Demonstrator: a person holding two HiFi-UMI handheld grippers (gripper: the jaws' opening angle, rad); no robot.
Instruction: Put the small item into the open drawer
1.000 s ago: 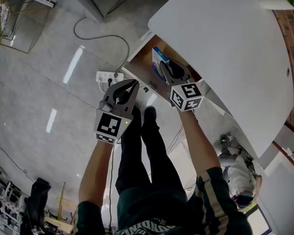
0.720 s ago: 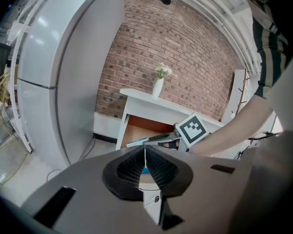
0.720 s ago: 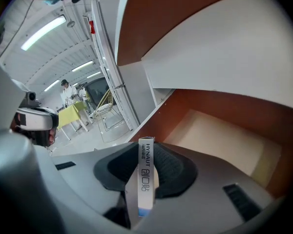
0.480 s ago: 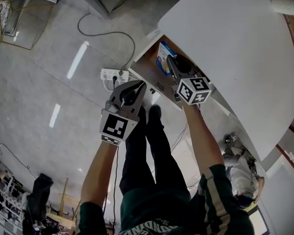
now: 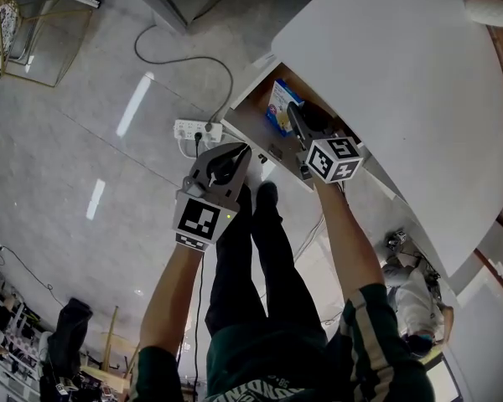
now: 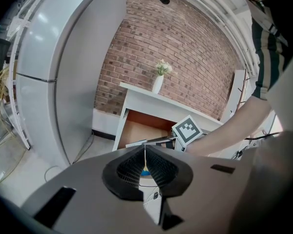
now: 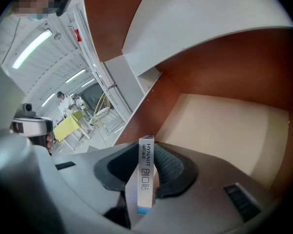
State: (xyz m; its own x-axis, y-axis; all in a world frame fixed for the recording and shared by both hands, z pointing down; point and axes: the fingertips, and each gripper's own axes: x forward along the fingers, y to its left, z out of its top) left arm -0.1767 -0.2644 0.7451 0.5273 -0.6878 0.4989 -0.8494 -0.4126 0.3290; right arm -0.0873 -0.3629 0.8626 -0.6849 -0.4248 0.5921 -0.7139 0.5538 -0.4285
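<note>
Hovering beneath the white desk (image 5: pixel 402 82), above its open wooden drawer (image 5: pixel 253 114), my right gripper (image 7: pixel 147 152) clamps the slim bandage box (image 7: pixel 145 179) upright for release inside, while my left gripper (image 6: pixel 145 155) waits outside, jaws together, empty.

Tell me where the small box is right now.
The small box is clamped in the right claw, inside the open drawer under the white tabletop, right of centre in the head view.
</note>
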